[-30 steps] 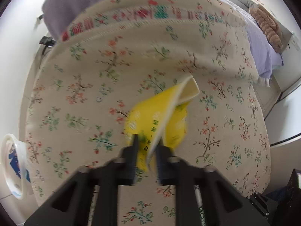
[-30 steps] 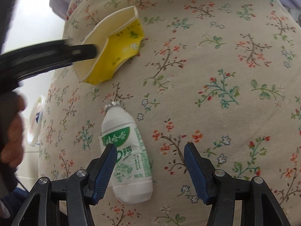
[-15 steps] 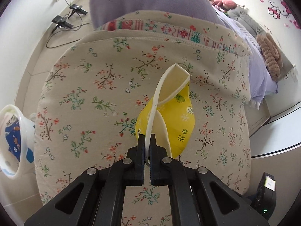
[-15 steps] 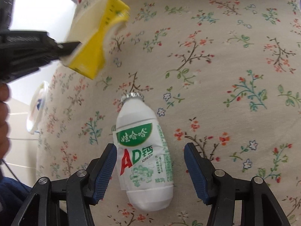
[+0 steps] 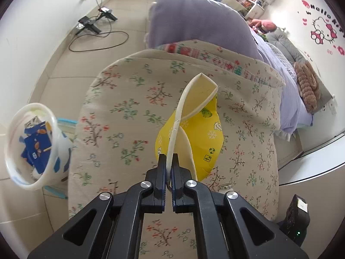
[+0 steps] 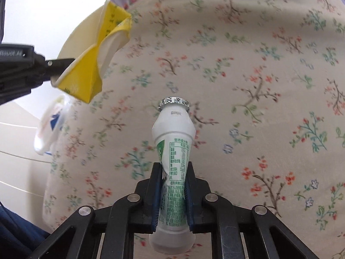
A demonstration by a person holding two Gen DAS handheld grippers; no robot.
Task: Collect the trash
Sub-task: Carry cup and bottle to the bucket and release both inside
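Right gripper has now clamped the white bottle, lifting it off the floral bedspread. Left gripper keeps pinching the yellow cup above the bed's left edge; bin next.

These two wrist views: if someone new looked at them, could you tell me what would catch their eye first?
Most striking is the crushed yellow paper cup, pinched by its rim in the left gripper above the floral bedspread. Next is the white drink bottle with a foil cap, squeezed between the fingers of the right gripper over the same bedspread. At the left, beside the bed, stands a white trash bin holding blue wrappers.
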